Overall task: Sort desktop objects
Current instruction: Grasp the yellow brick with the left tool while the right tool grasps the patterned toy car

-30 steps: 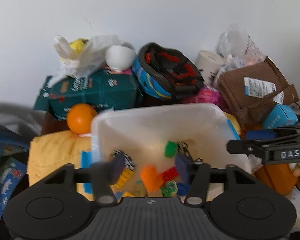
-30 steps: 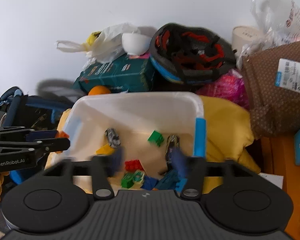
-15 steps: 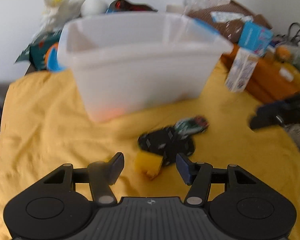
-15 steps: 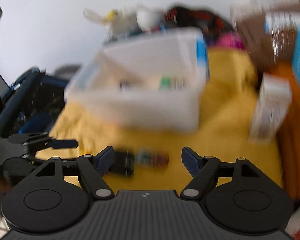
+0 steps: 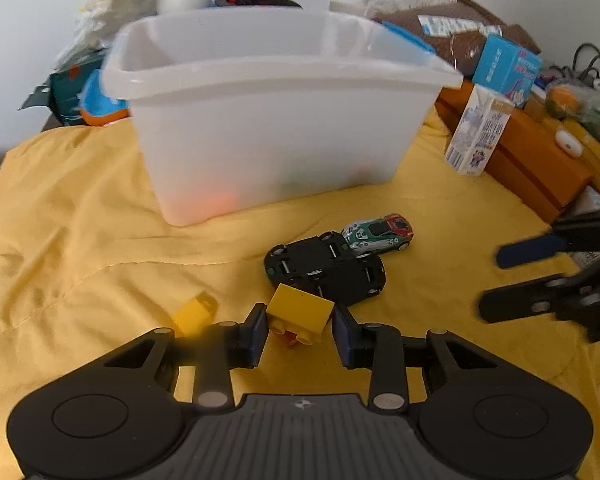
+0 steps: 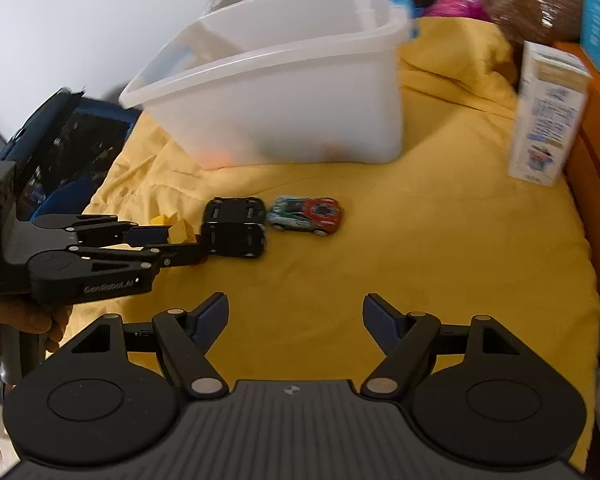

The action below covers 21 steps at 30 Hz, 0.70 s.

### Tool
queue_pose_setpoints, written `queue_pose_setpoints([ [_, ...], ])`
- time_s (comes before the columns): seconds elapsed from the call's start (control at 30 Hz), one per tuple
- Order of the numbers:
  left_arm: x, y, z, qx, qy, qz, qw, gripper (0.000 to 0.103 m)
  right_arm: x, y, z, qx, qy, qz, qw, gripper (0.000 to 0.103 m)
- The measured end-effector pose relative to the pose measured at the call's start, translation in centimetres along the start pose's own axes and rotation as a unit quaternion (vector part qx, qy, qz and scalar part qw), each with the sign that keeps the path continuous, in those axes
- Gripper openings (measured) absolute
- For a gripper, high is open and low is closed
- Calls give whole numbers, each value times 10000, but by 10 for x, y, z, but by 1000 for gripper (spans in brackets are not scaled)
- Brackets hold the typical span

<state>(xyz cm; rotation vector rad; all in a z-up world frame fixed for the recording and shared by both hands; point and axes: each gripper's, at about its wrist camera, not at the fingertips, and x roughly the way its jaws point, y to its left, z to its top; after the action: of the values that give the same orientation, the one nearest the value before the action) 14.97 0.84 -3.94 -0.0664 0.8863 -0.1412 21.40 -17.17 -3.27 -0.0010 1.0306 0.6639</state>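
A yellow brick (image 5: 300, 312) lies on the yellow cloth between the fingers of my left gripper (image 5: 300, 330), which stands open around it with small gaps on both sides. A second yellow brick (image 5: 194, 314) lies just left. Two black toy cars (image 5: 326, 268) lie upturned beyond it, with a green, white and red toy car (image 5: 380, 233) behind them. The white plastic bin (image 5: 276, 120) stands further back. My right gripper (image 6: 296, 322) is open and empty over bare cloth, short of the cars (image 6: 236, 226). My left gripper shows in the right wrist view (image 6: 168, 246).
A milk carton (image 5: 478, 134) stands right of the bin, beside orange boxes (image 5: 540, 160) and a blue box (image 5: 506, 64). Bags, a helmet and a green box crowd the back. The cloth's left edge drops to a dark blue bag (image 6: 60, 140).
Both grippers came down and back from above the bin to the cloth in front of it. My left gripper moved forward around the yellow brick and narrowed. My right gripper stays open.
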Motion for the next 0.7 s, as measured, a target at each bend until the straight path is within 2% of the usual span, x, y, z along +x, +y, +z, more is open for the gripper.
queue_pose_setpoints([
  [0.1,-17,11,-6,-257,-121,48,9996,38,13,19,4,-716,-118,2,9974,76],
  [0.17,-24,16,-11,-385,-135,102,9991,38,24,37,7,-1414,-255,-62,9896,73],
  [0.33,-40,31,-27,-632,-124,186,9978,38,60,73,7,-2861,-299,-275,9573,69],
  [0.47,-46,38,-34,-751,-138,196,9969,38,78,91,4,-3501,-247,-374,9356,66],
  [0.5,-47,40,-36,-762,-136,194,9968,38,83,93,5,-3526,-170,-438,9346,64],
  [0.6,-48,42,-38,-787,-130,207,9966,38,92,87,9,-3369,31,-425,9406,50],
  [0.63,-49,43,-38,-804,-141,200,9965,38,92,85,11,-3236,37,-378,9454,39],
  [0.7,-49,43,-38,-813,-149,169,9964,38,89,80,15,-2952,108,-241,9551,25],
])
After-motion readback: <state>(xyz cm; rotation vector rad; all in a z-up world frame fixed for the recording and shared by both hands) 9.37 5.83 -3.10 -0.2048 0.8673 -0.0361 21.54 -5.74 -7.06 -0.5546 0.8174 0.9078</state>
